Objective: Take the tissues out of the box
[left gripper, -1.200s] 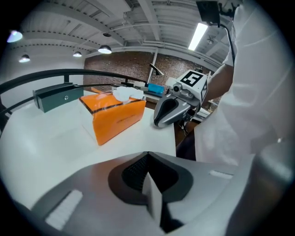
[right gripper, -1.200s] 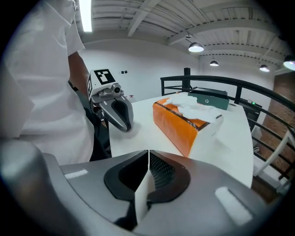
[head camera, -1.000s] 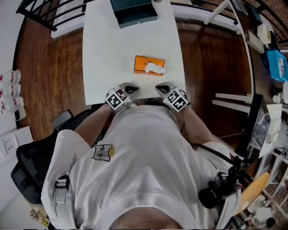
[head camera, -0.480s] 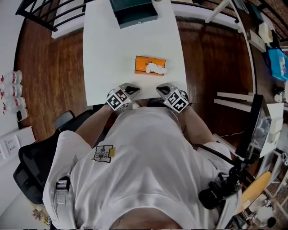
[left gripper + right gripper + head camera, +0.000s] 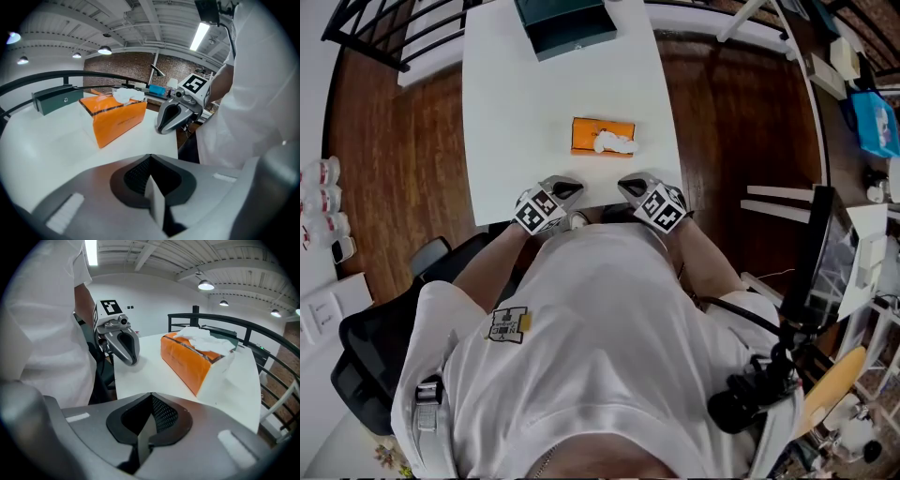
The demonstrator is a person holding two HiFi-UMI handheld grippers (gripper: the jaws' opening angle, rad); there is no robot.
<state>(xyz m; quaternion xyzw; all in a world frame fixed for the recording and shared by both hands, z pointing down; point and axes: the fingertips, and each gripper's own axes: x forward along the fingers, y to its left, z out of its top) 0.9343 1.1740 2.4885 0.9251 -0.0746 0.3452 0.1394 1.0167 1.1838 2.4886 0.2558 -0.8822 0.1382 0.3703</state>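
Note:
An orange tissue box (image 5: 602, 137) lies on the white table (image 5: 516, 112), with a white tissue (image 5: 615, 143) sticking up from its top slot. My left gripper (image 5: 567, 187) and right gripper (image 5: 630, 186) rest at the table's near edge, each a short way in front of the box, both shut and holding nothing. From the left gripper view, the box (image 5: 117, 117) is ahead on the left and the right gripper (image 5: 176, 115) is beside it. The right gripper view shows the box (image 5: 190, 359), its tissue (image 5: 201, 338) and the left gripper (image 5: 123, 345).
A dark green case (image 5: 567, 23) sits at the table's far end. Wooden floor surrounds the table, and a black railing (image 5: 394, 37) runs behind it. A black chair (image 5: 384, 347) stands at my left, and shelves with clutter (image 5: 862, 122) at the right.
Both grippers and the box stay where they were. Only the head view has shifted slightly.

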